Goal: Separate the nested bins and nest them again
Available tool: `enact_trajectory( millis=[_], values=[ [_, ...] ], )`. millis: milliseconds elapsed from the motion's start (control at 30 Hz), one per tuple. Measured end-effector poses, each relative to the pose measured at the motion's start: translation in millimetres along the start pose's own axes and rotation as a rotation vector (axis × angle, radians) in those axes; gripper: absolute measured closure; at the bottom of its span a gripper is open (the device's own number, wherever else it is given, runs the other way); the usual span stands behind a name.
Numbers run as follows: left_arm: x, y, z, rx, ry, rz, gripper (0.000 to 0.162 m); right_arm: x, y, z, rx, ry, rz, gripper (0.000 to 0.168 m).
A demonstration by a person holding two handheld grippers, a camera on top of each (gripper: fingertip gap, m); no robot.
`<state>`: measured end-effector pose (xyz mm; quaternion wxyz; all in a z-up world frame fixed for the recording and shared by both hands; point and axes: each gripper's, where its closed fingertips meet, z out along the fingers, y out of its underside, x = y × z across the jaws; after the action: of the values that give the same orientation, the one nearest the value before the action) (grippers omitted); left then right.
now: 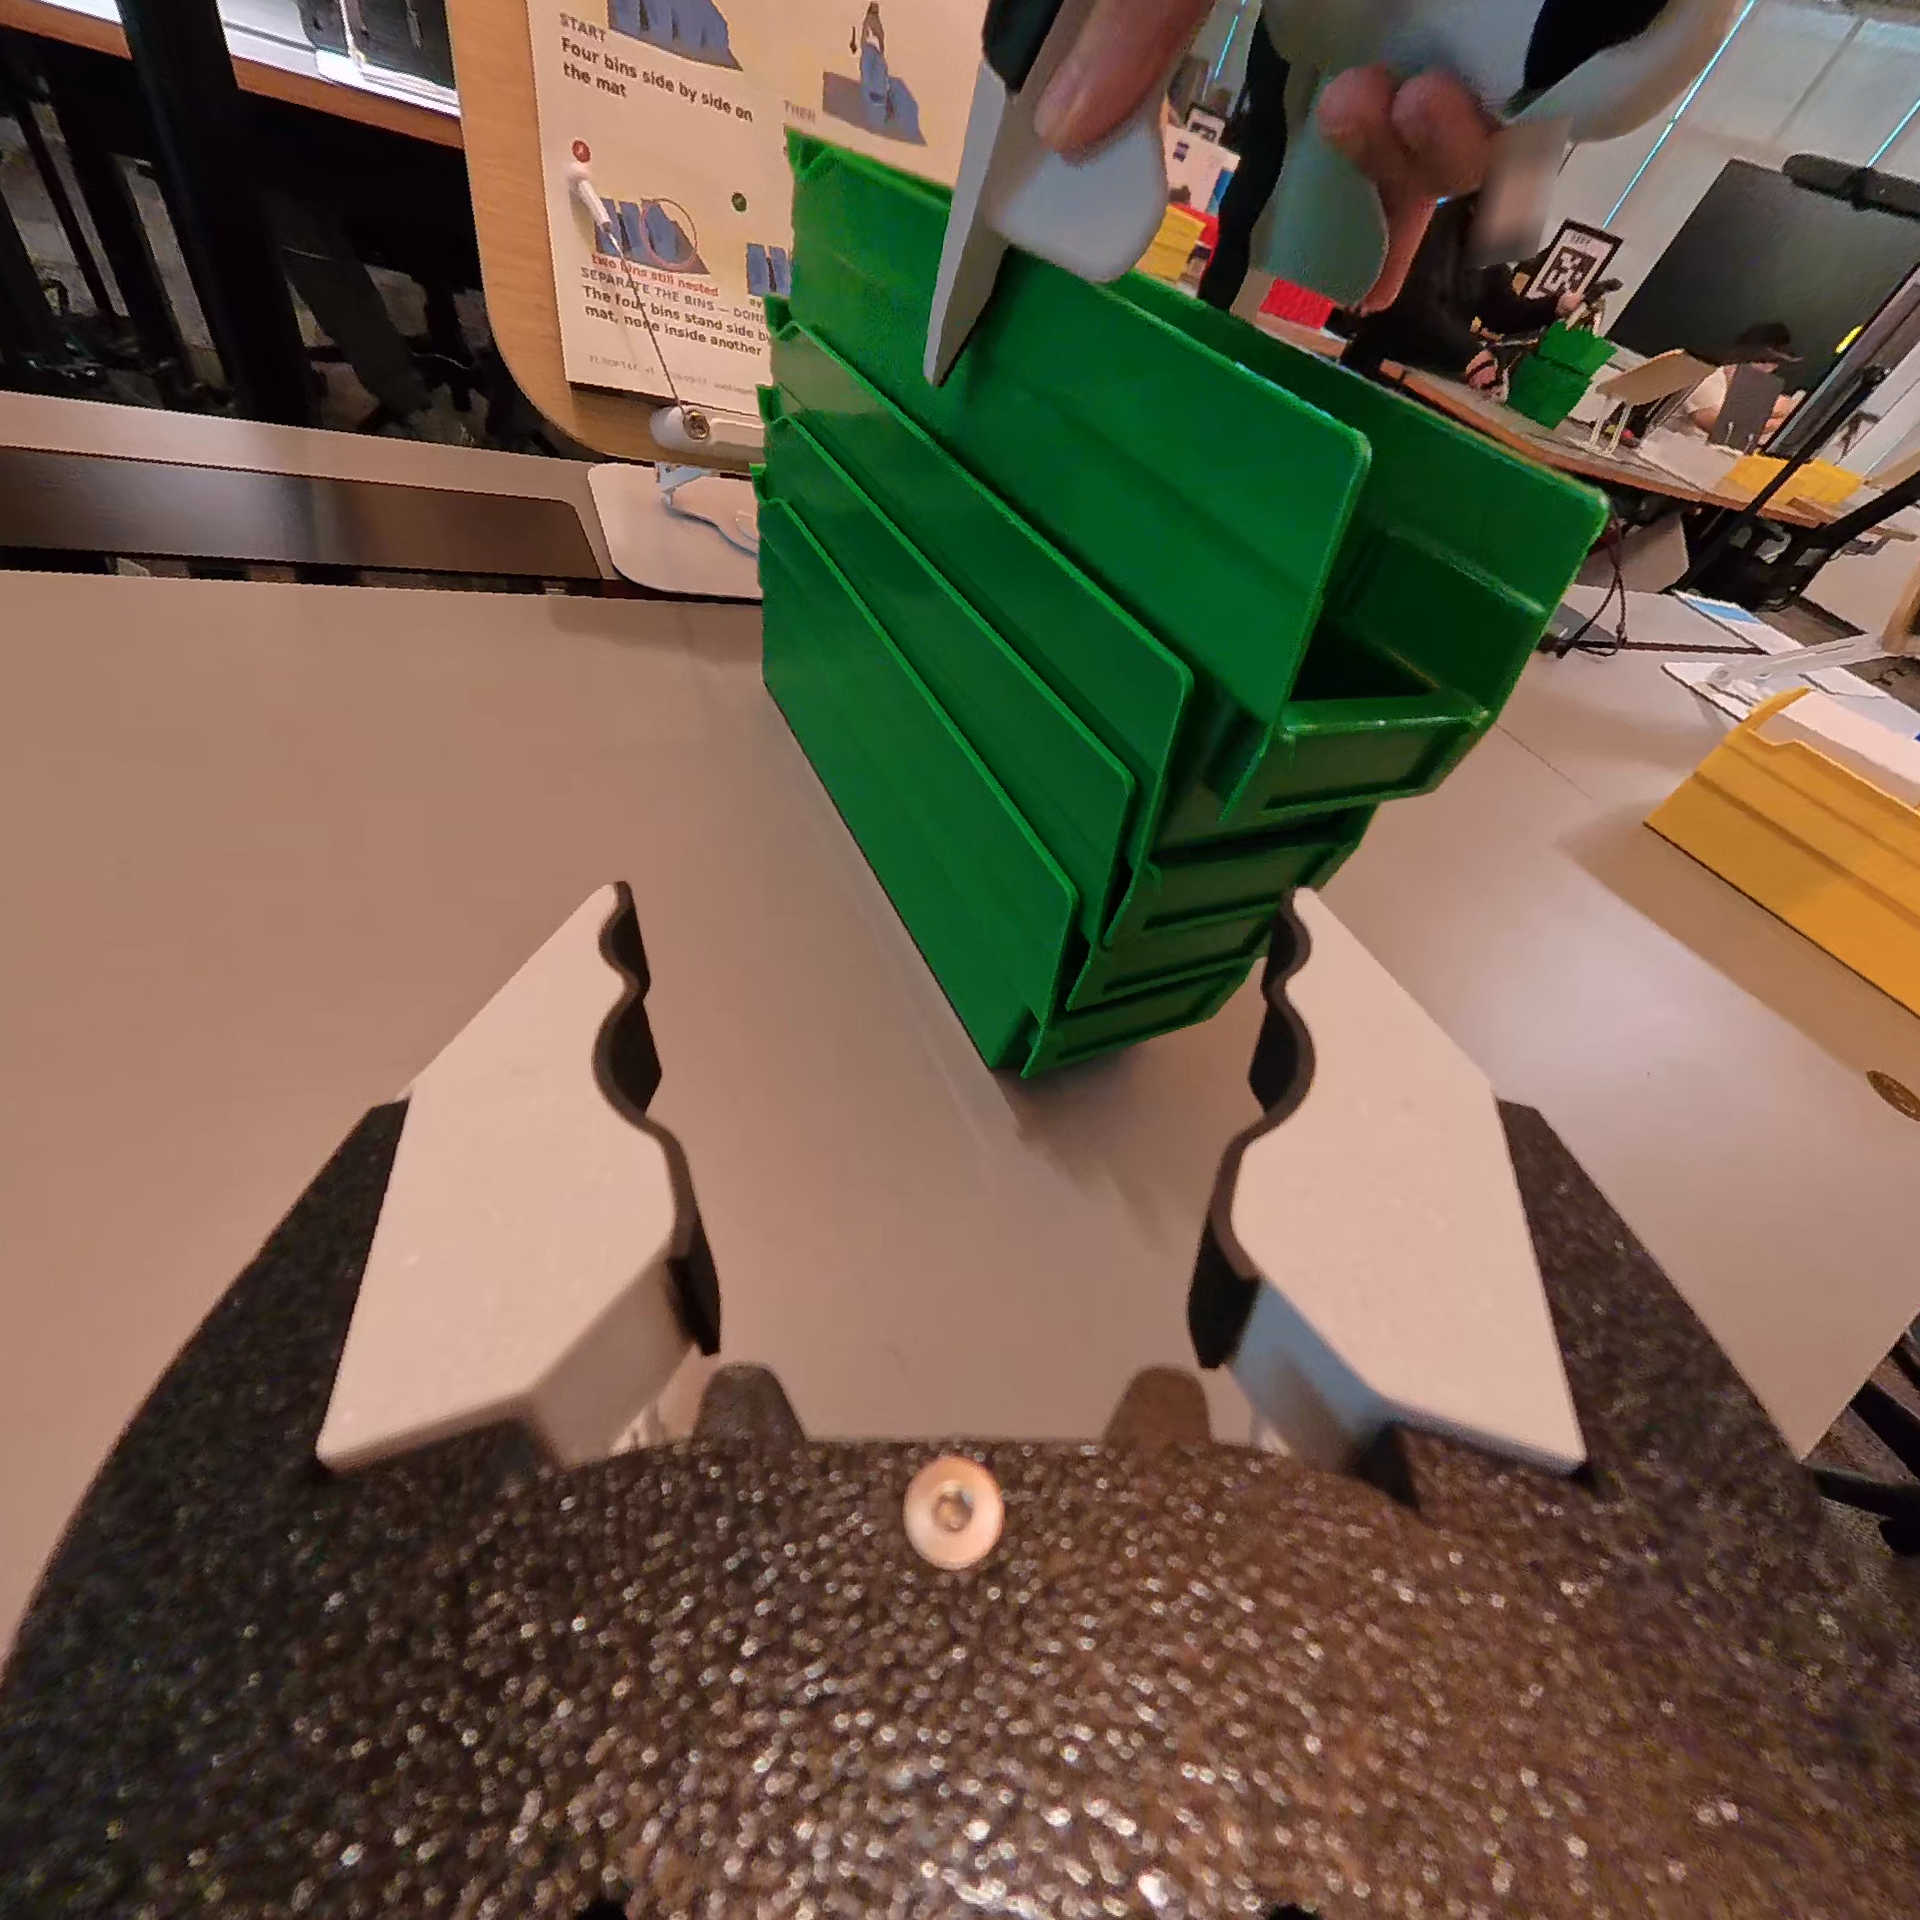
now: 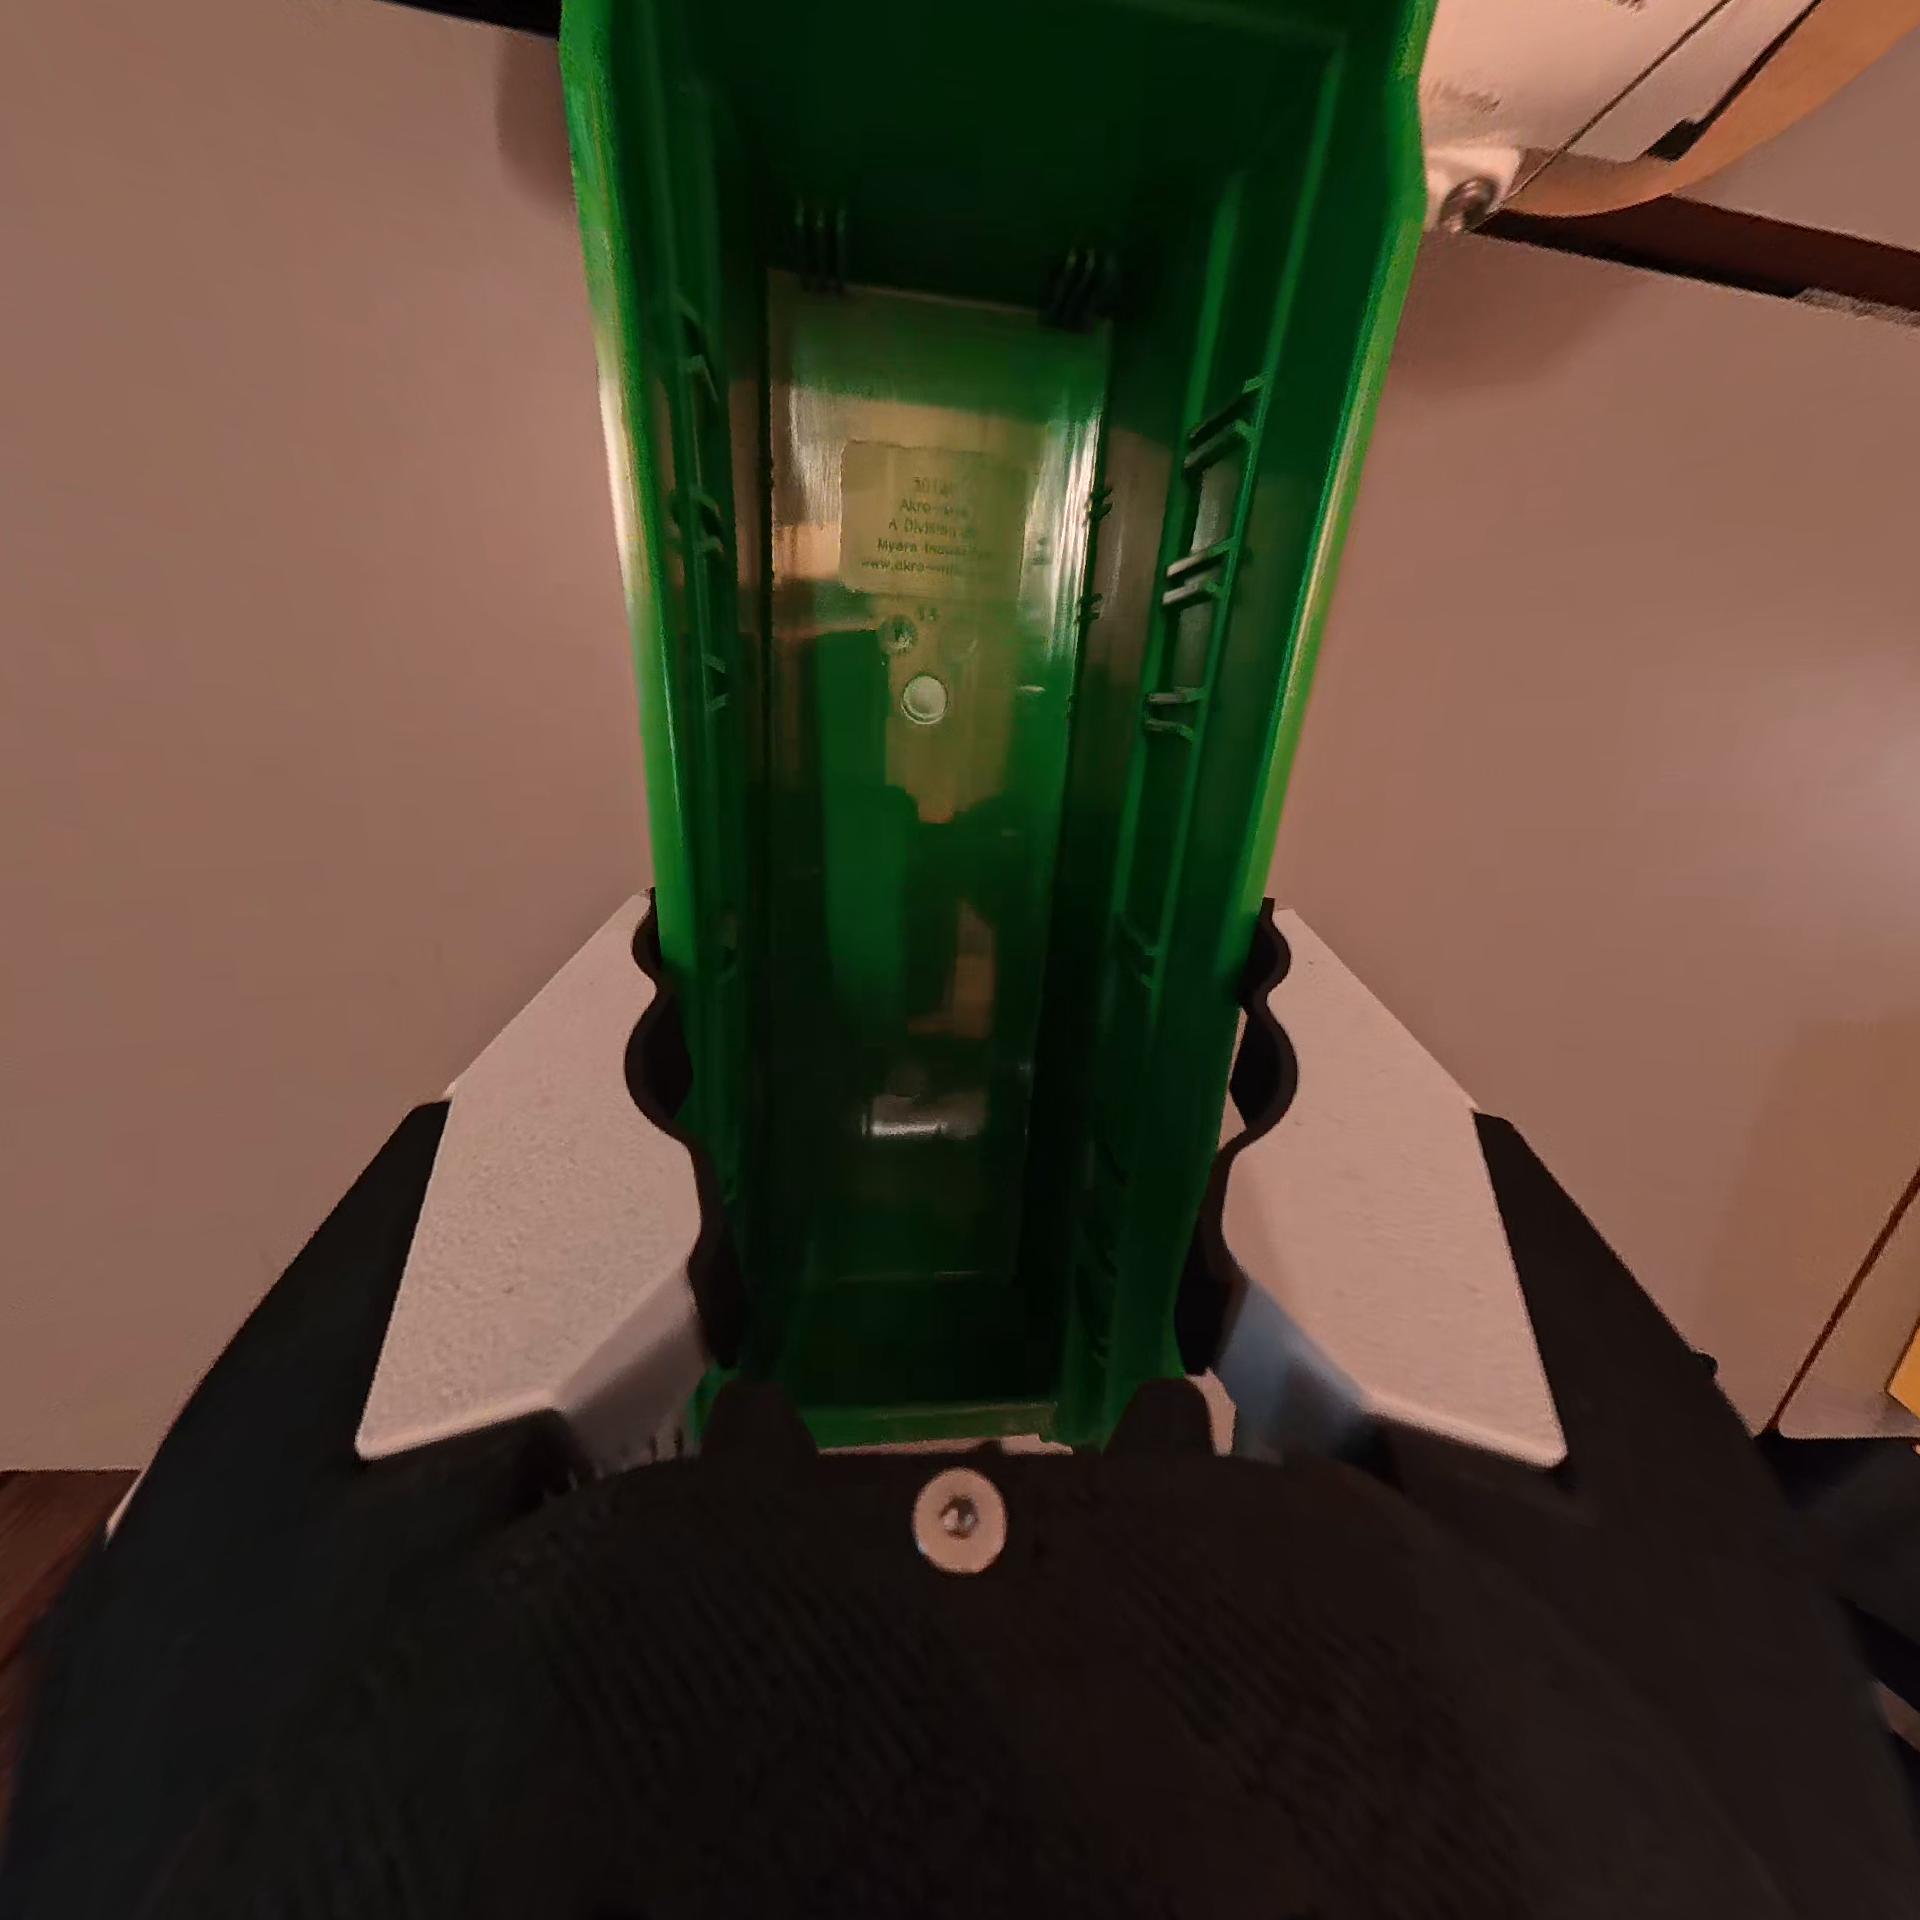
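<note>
We hold the right gripper (image 2: 956,1122) with its jaws closed on the 2 long walls of the top bin (image 1: 1164,499), which sits in the green stack (image 1: 935,748) of 4 nested bins on the bench (image 1: 312,883); gripping both walls should let us lift it straight out. Our left gripper (image 1: 951,1122) hovers low by the stack's front, jaws wide and empty, likely ready to steady the lower bins.

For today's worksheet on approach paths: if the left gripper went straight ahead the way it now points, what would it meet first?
Probably the green bin stack: its lowest front corner sits just beyond the open left gripper, though depth is uncertain.
</note>
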<state>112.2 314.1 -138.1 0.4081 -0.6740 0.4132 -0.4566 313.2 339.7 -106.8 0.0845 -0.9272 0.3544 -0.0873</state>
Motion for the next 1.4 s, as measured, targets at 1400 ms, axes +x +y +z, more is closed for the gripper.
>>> enact_trajectory(
  millis=[1400],
  values=[
    [3.3, 5.3, 2.2, -0.017, 0.007, 0.01, 0.046, -12.3, -39.1, -41.5, 0.291, -0.26, -0.124, 0.064]
  ],
)
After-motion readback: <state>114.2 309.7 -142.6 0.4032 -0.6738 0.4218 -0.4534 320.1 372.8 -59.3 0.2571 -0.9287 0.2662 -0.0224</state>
